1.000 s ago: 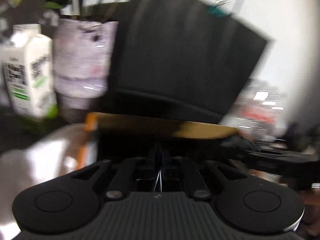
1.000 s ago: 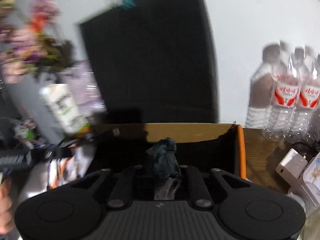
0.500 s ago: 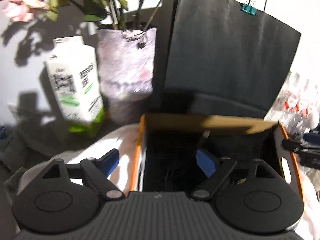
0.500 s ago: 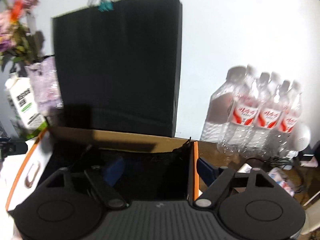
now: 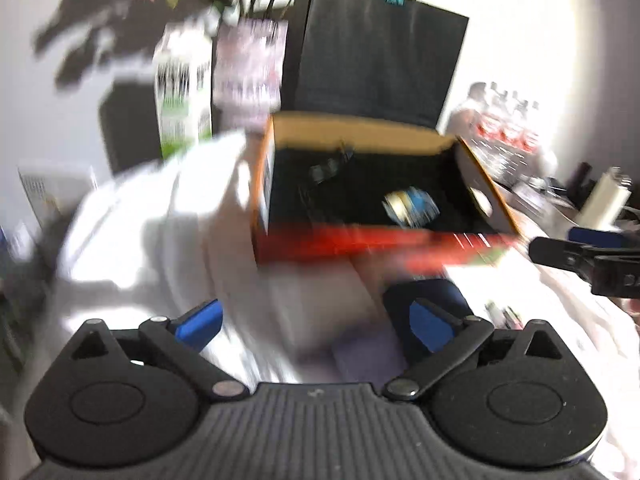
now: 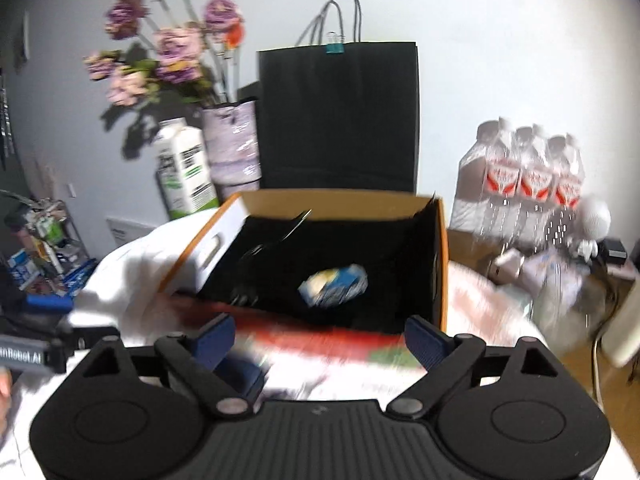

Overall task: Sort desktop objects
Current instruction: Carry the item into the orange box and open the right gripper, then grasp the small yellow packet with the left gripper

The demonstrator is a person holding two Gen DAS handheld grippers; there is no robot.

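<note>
— Two views, both smeared by motion. What is the biggest thing in them?

— Behind everything, the black paper bag (image 6: 338, 116), upright against the wall with a teal binder clip (image 6: 335, 49) on its top edge. Taking the cardboard box (image 6: 438, 264) as the landmark: the bag stands directly behind it.

— And the box itself?

— Open at the top, orange-edged, dark inside, resting on a white cloth (image 6: 132, 264) that covers the surface. Inside the box, toward its right half, lies a crumpled blue and white wrapper (image 6: 334, 285); the left wrist view shows the same wrapper (image 5: 412, 205) on the box floor. Some thin dark item lies further back in the box, too blurred to name.

— What flanks the box?

— Behind its left corner, a milk carton (image 6: 186, 170) with green print and a pale purple vase (image 6: 232, 146) of pink and purple flowers (image 6: 168, 56). To the right of the box, a pack of water bottles (image 6: 528, 178) with red labels. Against the box's near side, something flat and red, blurred.

— The tongs?

— Left tongs (image 5: 316, 322) spread apart, nothing between the blue pads, hovering in front of the box. Right tongs (image 6: 320, 340) likewise spread apart and carrying nothing, in front of the box.
</note>
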